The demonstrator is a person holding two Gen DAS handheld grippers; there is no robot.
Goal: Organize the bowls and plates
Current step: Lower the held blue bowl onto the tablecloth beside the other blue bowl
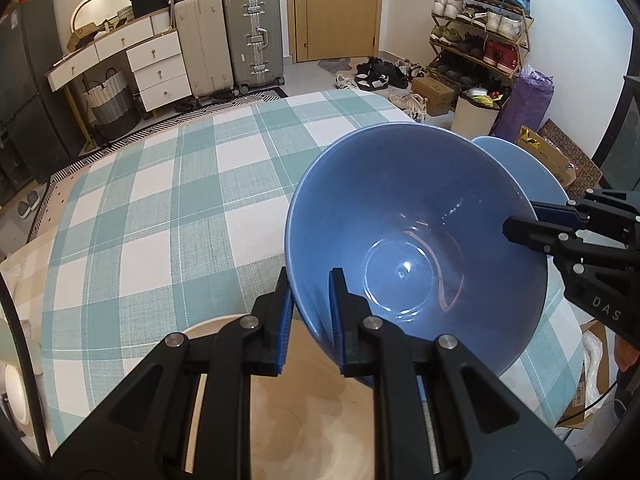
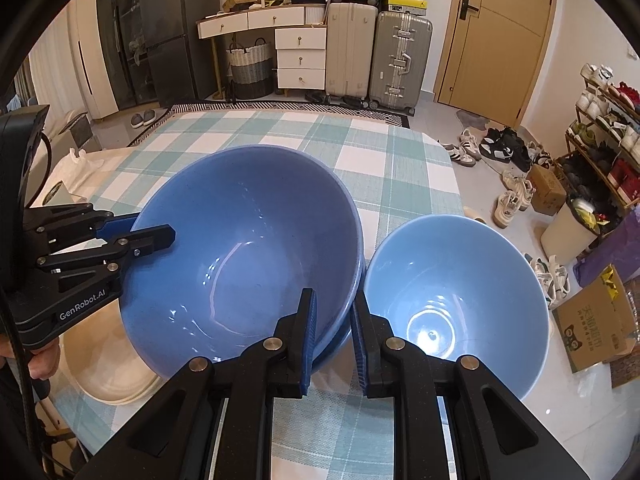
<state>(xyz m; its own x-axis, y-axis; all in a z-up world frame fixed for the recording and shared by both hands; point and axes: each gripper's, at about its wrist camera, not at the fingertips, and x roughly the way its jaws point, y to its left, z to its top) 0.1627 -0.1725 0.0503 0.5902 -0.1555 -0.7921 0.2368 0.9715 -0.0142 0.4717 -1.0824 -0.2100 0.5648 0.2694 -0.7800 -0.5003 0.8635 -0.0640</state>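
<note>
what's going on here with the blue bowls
A person is holding a large blue bowl with two handheld grippers, one on each side of its rim. The left gripper and the right gripper both have their jaws shut on the rim. In the right wrist view the bowl seems to sit in another like it. A smaller light blue bowl sits beside it on the checked tablecloth, and a cream plate lies nearby.

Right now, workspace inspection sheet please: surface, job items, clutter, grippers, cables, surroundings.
Surface: checked tablecloth over the table.
Job's things: large blue bowl, apparently nested in another; smaller light-blue bowl beside it; cream plate partly under the large bowl.
Clutter: nothing seen on the cloth.
Grippers: left gripper shut on the large bowl's rim; right gripper shut on the opposite rim.
Cables: black cable beside the left gripper.
Surroundings: suitcases, shoe rack, door.
</note>
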